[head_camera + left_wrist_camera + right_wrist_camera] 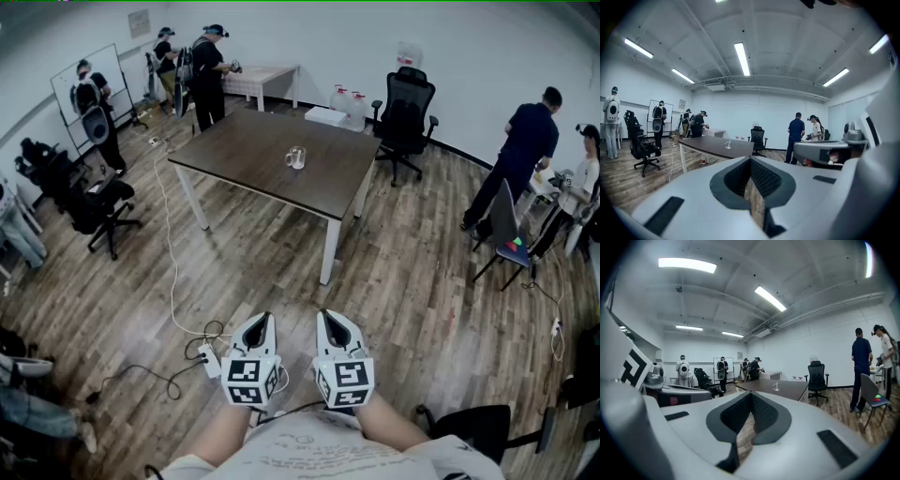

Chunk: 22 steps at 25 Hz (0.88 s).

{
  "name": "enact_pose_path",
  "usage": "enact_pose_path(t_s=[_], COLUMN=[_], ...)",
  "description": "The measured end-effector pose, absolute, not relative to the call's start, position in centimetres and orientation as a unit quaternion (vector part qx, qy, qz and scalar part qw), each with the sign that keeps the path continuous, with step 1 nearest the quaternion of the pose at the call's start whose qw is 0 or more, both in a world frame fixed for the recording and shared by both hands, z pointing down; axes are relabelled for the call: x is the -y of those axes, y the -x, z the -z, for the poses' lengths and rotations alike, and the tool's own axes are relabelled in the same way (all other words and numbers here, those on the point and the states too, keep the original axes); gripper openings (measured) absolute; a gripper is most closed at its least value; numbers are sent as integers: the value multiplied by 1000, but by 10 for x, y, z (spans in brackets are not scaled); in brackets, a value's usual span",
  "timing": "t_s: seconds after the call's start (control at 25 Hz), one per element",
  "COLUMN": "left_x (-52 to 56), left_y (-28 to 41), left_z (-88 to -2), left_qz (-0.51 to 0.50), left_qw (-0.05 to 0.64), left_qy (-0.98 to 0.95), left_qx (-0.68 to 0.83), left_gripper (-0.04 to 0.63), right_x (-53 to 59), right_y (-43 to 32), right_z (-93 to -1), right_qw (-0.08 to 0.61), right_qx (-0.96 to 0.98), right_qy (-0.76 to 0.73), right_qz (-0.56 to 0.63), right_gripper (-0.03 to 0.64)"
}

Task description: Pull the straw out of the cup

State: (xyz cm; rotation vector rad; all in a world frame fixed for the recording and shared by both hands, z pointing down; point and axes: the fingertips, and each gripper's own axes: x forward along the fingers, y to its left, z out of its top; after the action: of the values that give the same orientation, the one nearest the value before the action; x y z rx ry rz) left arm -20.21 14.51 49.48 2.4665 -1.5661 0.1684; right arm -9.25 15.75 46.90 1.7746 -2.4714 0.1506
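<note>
1. At the far left of the head view, people stand by a whiteboard [89, 80], and a black office chair [89, 202] sits on the wood floor nearer the wearer.
2. A white cable [173, 272] trails from the table's left corner down to a power strip [208, 359]. Only the head view shows this, since both gripper views look level across the room and take in the ceiling lights [742, 58] instead.
3. The left gripper [264, 319] is held low, close to the body. Its own view shows the jaw tips meeting with nothing gripped and only a sliver of floor behind them.
4. The dark table [253, 141] stands well ahead of both grippers. The clear cup [295, 157] is on its top, toward the right half, alone.
5. The straw [776, 384] is probably the thin pale line rising from the cup in the gripper views. It is too small to be sure, and the head view does not resolve it.
6. The right gripper [328, 317] is just beside the left one, jaws likewise closed on nothing. Each gripper view catches the other gripper at its edge.
7. A second black chair [405, 117] stands behind the table's right end.
8. Two people [525, 141] stand at the far right.
</note>
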Motion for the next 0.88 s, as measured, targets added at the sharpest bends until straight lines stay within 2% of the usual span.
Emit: enact_pose_path(t_s=[0.4, 0.88], left_x=[-118, -34], left_y=[167, 38], left_z=[-495, -472], left_qz=[-57, -70], left_qw=[111, 86], left_qy=[-841, -850], left_qx=[526, 515], left_gripper=[8, 8], right_x=[-136, -47], right_y=[59, -63], right_z=[-473, -455], right_qw=[35, 20], right_qx=[802, 805], right_qy=[-592, -589], right_qz=[-70, -74], right_gripper=[15, 15])
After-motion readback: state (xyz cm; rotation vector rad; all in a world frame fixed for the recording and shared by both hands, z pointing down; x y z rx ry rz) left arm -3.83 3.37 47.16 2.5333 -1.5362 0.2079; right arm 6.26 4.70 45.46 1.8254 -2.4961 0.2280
